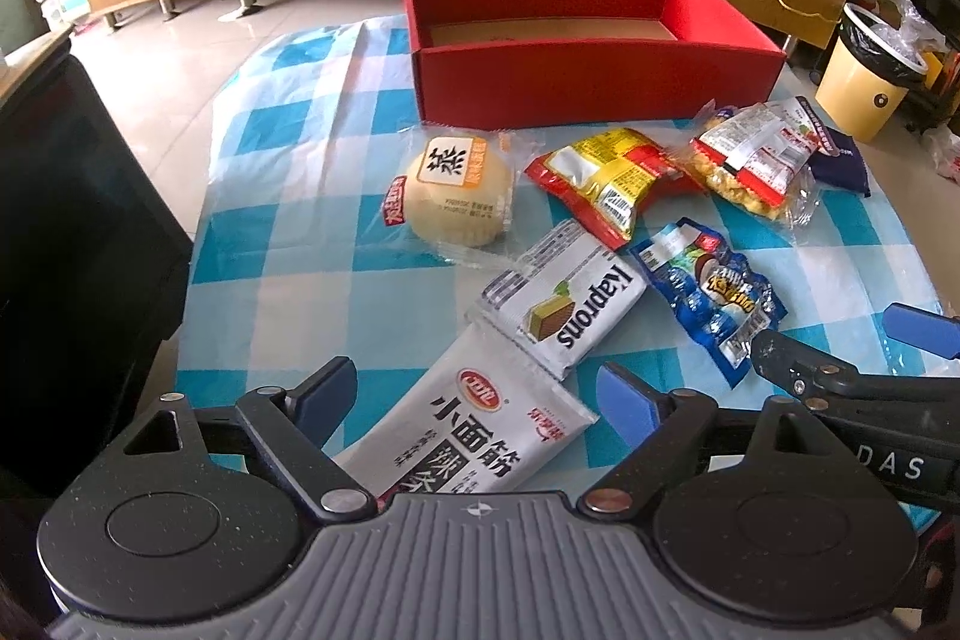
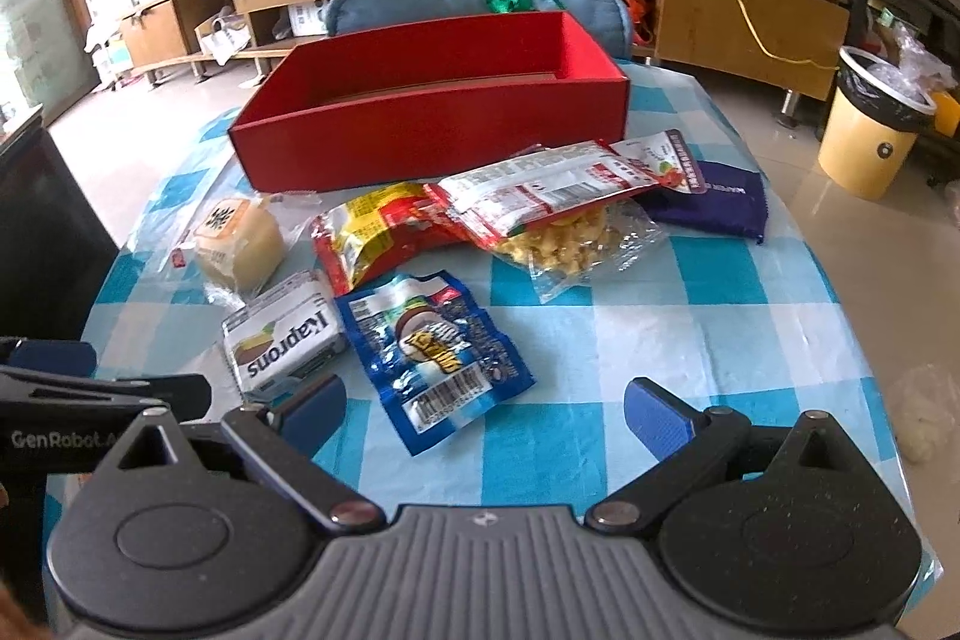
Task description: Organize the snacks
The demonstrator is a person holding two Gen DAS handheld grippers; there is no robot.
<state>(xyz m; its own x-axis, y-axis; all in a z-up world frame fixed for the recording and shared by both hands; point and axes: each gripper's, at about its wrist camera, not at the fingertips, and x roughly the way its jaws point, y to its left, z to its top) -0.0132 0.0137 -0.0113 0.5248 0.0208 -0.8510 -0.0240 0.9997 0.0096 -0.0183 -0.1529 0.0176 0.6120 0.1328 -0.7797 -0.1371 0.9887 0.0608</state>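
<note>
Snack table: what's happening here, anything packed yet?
Nothing packed yet. The red box at the back of the checked tablecloth shows only its bare floor. All the snacks lie loose in front of it. The left hand-held gripper hangs open over the white spicy-strip packet, which lies between its fingers without being pinched. The right hand-held gripper hangs open near the blue packet. The wrapped bun, Kaprons wafer and the other packets lie untouched.

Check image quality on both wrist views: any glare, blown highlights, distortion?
Left wrist: strong fisheye bending on the red box; window area top left blown out; glare on the floor; packets sharp, Kaprons pack readable. Right wrist: same barrel distortion; bright window at left washed out; sheen on the blue packet.
</note>
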